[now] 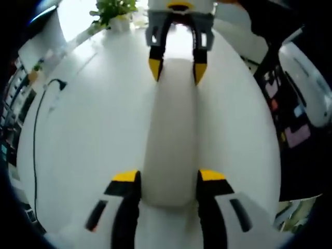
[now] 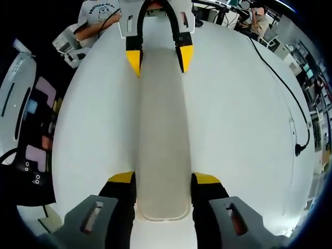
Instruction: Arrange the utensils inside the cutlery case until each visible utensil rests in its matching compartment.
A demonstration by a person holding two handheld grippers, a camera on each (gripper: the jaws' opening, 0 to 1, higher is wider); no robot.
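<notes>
Both grippers [image 1: 168,176] [image 2: 163,179] — case [image 1: 174,129] ends.

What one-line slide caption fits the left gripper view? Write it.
Left gripper and right gripper clasp opposite ends of a long white case on a white table.

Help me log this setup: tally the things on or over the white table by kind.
cutlery case: 1
grippers: 2, left gripper and right gripper
black cable: 1
potted plant: 1
Total: 5
</notes>
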